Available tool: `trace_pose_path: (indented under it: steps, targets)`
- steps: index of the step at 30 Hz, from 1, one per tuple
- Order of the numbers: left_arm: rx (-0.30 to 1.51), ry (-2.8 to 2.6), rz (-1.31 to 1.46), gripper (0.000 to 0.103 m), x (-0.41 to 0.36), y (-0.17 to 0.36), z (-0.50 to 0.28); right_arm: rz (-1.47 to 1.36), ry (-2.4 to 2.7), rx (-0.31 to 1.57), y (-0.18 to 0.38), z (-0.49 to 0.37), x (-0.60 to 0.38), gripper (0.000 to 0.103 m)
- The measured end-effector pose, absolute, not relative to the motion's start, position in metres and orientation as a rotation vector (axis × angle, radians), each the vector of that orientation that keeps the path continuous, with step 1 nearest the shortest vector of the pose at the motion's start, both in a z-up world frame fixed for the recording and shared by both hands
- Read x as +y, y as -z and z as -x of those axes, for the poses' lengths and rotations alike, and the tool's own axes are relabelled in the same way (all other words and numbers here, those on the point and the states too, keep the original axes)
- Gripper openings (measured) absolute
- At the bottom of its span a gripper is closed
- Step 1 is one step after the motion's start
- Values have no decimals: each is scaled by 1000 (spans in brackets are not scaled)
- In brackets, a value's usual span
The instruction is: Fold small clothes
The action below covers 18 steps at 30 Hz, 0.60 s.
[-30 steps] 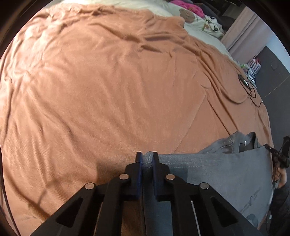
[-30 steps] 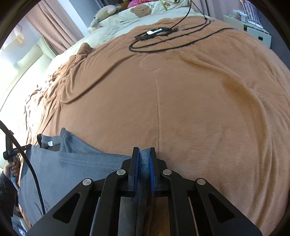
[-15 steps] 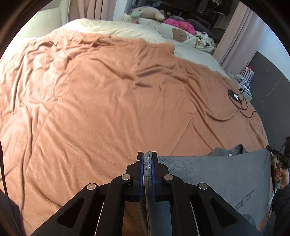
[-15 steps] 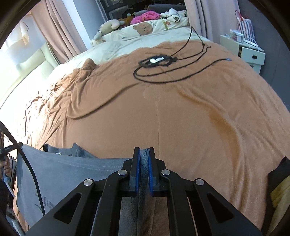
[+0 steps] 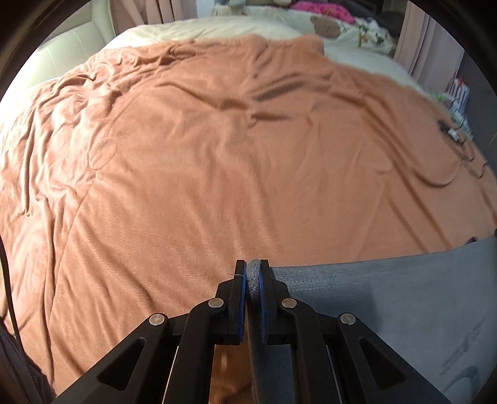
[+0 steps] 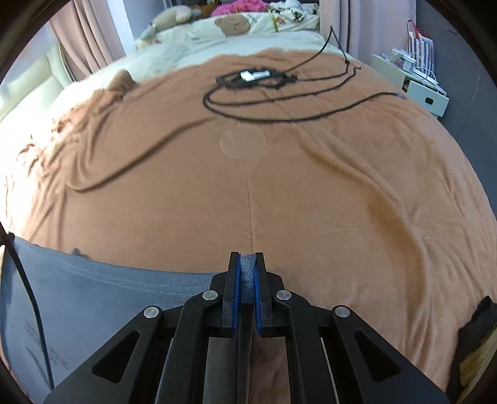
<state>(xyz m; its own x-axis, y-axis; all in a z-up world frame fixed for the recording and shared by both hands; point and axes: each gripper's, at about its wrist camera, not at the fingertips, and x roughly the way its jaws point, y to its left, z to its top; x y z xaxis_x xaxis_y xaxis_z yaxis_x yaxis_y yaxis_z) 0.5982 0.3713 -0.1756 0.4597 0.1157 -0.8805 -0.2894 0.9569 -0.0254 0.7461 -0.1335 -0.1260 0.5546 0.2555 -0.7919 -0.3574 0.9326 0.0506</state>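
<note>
Two grippers are holding up a gray shirt over a big bed.

An orange blanket is covering the bed, with wrinkles running across it. A black cable is lying in loops on the far part of the blanket, next to a small white thing. Pillows and soft toys are sitting at the far end. A white box is standing beside the bed. The gray shirt is stretching flat between both grippers, above the blanket. The left gripper is squeezing one corner of the shirt tight. The right gripper is squeezing the other corner tight.
</note>
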Motion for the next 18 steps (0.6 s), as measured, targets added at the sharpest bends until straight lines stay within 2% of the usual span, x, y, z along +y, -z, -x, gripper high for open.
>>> trace_pose_path:
  steps: [12, 14, 15, 18]
  targets:
    - [1113, -327, 149, 9, 370, 195, -605, 188, -311, 932, 141, -766, -110, 4]
    - [1110, -318, 151, 11, 368, 186, -604, 164, -312, 941, 135, -766, -113, 7]
    - [1100, -315, 150, 15, 367, 180, -602, 147, -325, 945, 131, -765, -114, 9]
    - [1062, -331, 172, 29, 364, 159, -592, 142, -335, 925, 114, -755, -118, 26]
